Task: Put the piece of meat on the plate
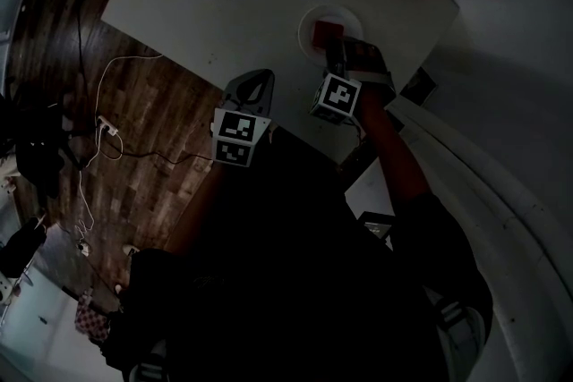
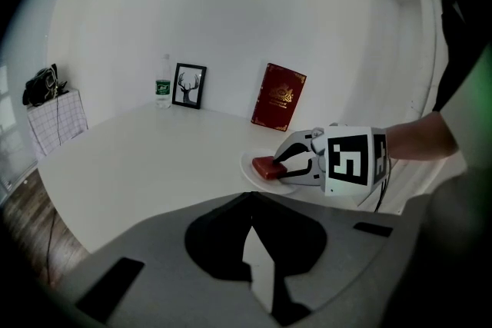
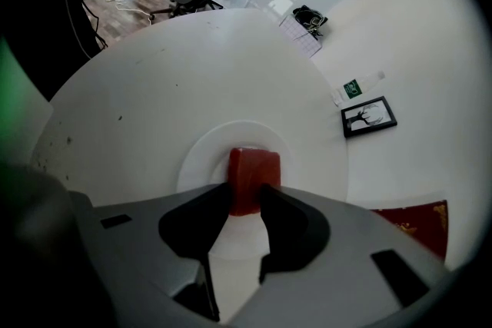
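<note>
Meat (image 3: 254, 171) lying on the plate (image 3: 198, 161), near end between the fingers of the right gripper (image 3: 246, 193).
Seen from the right gripper view, the meat runs from 6 to 12 o'clock, in line with the fingers. They stand apart on either side and seem not to press it, so backing off toward 6 should clear it. The left gripper (image 2: 250, 200), fingers together on nothing, hangs at the worktop (image 2: 154, 157) edge with the plate near 1 o'clock. Its view alone shows from the side that the meat lies flat on the plate; the head view is too dark.
</note>
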`<act>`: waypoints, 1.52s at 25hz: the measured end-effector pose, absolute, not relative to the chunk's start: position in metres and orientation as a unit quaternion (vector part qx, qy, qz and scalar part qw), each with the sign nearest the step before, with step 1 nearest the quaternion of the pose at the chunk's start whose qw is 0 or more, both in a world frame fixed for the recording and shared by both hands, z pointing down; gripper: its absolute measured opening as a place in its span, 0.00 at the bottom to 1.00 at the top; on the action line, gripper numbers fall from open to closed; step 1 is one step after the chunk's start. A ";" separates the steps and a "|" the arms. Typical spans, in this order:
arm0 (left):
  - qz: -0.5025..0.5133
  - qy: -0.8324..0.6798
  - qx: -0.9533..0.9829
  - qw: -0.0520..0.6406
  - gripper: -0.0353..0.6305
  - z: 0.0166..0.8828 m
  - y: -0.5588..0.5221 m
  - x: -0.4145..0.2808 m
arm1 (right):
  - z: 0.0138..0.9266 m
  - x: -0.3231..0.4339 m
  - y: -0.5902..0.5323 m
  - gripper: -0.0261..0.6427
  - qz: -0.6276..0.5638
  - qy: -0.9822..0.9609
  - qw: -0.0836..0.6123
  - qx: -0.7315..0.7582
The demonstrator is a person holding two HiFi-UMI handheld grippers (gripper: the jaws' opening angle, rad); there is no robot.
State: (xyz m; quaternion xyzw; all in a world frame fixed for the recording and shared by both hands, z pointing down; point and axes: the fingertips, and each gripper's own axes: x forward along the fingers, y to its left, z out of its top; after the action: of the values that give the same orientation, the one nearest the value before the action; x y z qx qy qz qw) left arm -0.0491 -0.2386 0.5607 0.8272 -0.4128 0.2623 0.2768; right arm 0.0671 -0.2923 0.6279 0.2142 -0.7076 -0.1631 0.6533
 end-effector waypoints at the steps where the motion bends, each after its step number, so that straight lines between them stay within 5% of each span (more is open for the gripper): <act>1: 0.262 -0.412 0.828 0.277 0.06 0.561 -0.239 -0.048 | 0.629 0.069 -0.293 0.25 -0.162 -0.707 0.654 0.213; 16: 0.257 -0.366 0.850 0.277 0.06 0.556 -0.250 -0.050 | 0.608 0.064 -0.288 0.28 -0.095 -0.728 0.620 0.276; 23: 0.250 -0.312 0.880 0.255 0.06 0.545 -0.269 -0.044 | 0.574 0.053 -0.270 0.16 -0.026 -0.733 0.567 0.375; 38: 0.215 -0.260 0.913 0.230 0.06 0.522 -0.260 0.004 | 0.486 0.079 -0.238 0.07 0.113 -0.719 0.294 0.619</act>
State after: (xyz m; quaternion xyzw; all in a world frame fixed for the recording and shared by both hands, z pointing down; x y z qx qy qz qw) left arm 0.0042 -0.2600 0.5217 0.9128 -0.2598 0.2151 0.2303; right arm 0.0793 -0.2375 0.4857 0.6189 -0.7193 0.1135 0.2944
